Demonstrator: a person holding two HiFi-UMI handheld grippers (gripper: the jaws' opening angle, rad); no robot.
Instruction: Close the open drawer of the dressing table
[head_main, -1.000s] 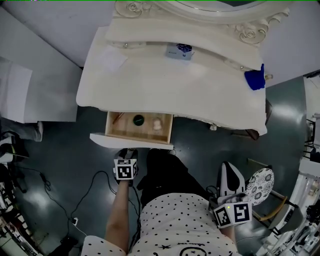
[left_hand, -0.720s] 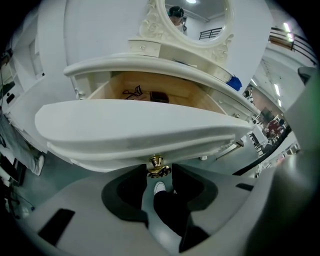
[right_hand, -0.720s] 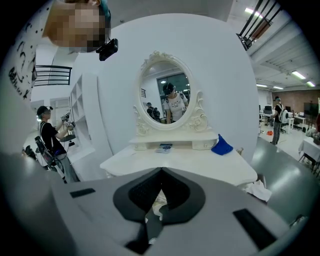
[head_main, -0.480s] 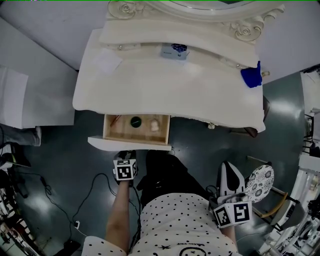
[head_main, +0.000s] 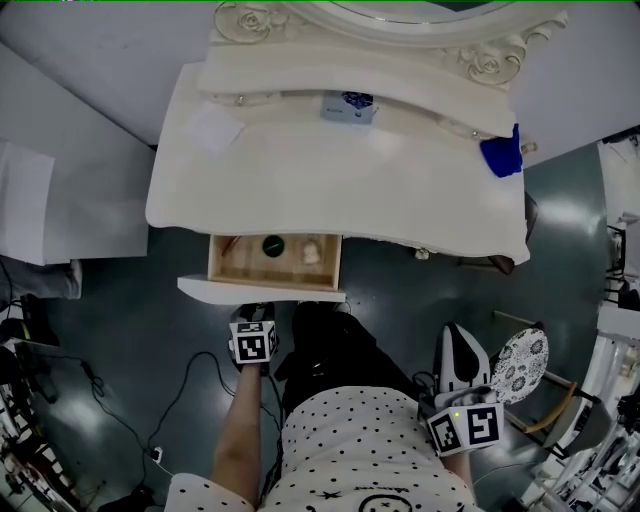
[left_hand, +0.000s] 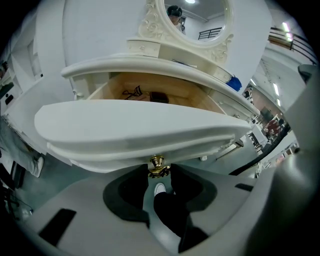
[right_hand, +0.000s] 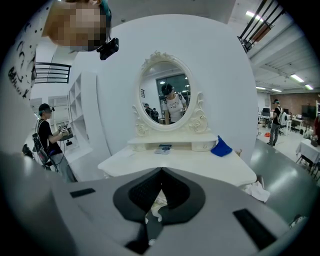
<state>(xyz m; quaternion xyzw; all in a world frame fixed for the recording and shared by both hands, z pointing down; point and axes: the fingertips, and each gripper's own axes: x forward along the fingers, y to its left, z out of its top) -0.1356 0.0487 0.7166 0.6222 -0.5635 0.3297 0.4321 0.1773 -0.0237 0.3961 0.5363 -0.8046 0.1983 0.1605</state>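
The white dressing table (head_main: 330, 170) has its left drawer (head_main: 225, 262) pulled out, its white front (left_hand: 140, 125) facing me. My left gripper (head_main: 258, 308) is at the middle of that front. In the left gripper view its two black pads (left_hand: 131, 192) sit on either side of the gold drawer knob (left_hand: 157, 165) and press on it. The drawer holds a dark round thing (head_main: 272, 243) and a pale thing (head_main: 312, 254). My right gripper (head_main: 456, 335) hangs low at the right, away from the table, shut with nothing in it (right_hand: 160, 172).
A blue cloth (head_main: 503, 157) and a small box (head_main: 345, 105) lie on the table top under the oval mirror (right_hand: 166, 97). A patterned stool (head_main: 520, 368) stands at the right. Cables (head_main: 190, 370) trail over the dark floor, and a white cabinet (head_main: 60, 190) is at the left.
The head view has shifted a little. Both grippers have kept their places, and the drawer stays pulled out.
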